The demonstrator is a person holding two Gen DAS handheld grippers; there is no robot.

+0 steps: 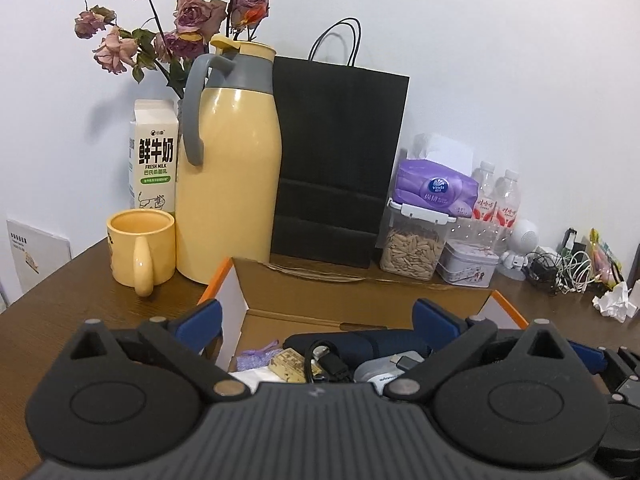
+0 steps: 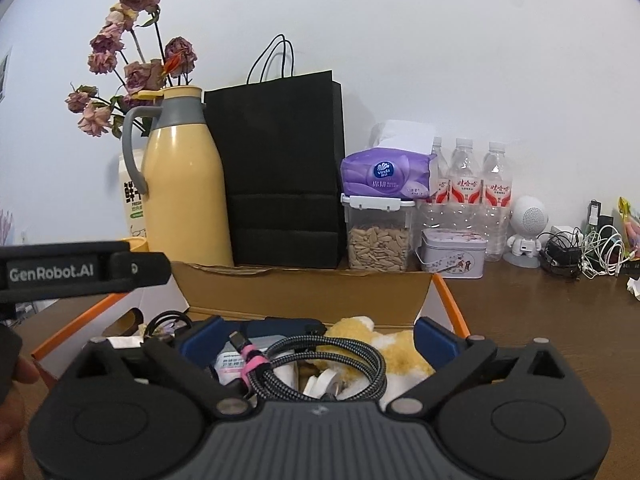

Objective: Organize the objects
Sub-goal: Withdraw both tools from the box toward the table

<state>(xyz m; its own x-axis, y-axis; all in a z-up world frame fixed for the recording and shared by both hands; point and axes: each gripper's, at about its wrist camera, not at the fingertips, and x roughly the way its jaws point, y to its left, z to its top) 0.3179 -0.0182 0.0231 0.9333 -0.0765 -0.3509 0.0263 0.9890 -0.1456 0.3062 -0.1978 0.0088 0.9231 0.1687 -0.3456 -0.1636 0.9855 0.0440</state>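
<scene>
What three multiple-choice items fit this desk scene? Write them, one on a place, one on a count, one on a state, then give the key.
1. Where does the purple tissue pack sit?
A. inside the cardboard box
B. on top of the clear seed container
C. on the yellow mug

2. How many water bottles stand by the wall in the right wrist view?
A. one
B. three
C. five

3. How do the right gripper's fingers stand?
A. spread apart, holding nothing
C. shut on the braided cable
B. clamped on the plush toy

Key: 1 B, the pack rests on the lid of the seed container. 2 B, three red-labelled water bottles show beside the tissue pack. 3 A, the right gripper has its blue pads wide apart above the cardboard box, with the braided cable lying loose between them.
</scene>
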